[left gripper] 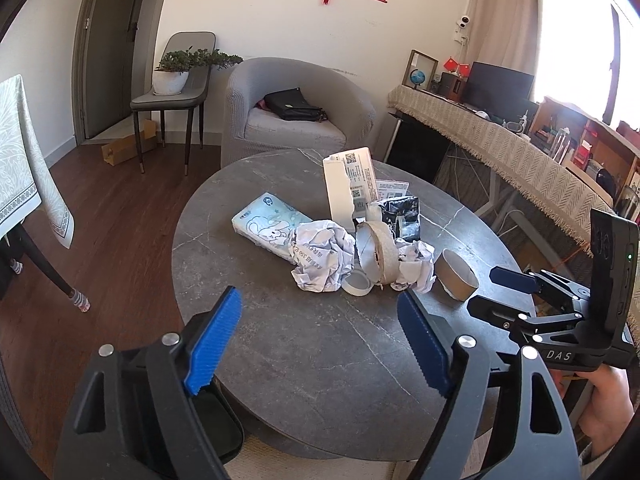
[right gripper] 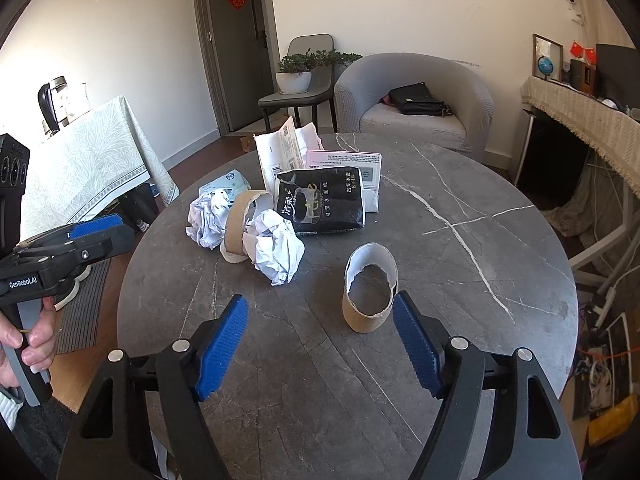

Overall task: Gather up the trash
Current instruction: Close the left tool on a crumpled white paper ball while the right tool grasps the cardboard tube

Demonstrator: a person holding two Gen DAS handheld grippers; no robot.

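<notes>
On the round grey marble table (left gripper: 280, 340) lies a heap of trash: a big crumpled paper (left gripper: 322, 256), a brown tape roll (left gripper: 380, 252), a small white ring (left gripper: 357, 285), a second paper ball (left gripper: 416, 268), a torn white envelope (left gripper: 348, 184) and a black packet (right gripper: 320, 204). A short cardboard tube (right gripper: 370, 300) stands apart, just beyond my right gripper (right gripper: 320, 332), close to its right pad. That gripper is open and holds nothing. My left gripper (left gripper: 320, 336) is open over bare tabletop, short of the heap. Each gripper shows at the edge of the other's view.
A blue tissue pack (left gripper: 268, 226) lies left of the heap. Behind the table stand a grey armchair (left gripper: 300, 104) with a black bag and a chair (left gripper: 172, 96) bearing a potted plant. A cloth-covered table (right gripper: 84, 160) is on the left, a draped sideboard (left gripper: 500, 148) on the right.
</notes>
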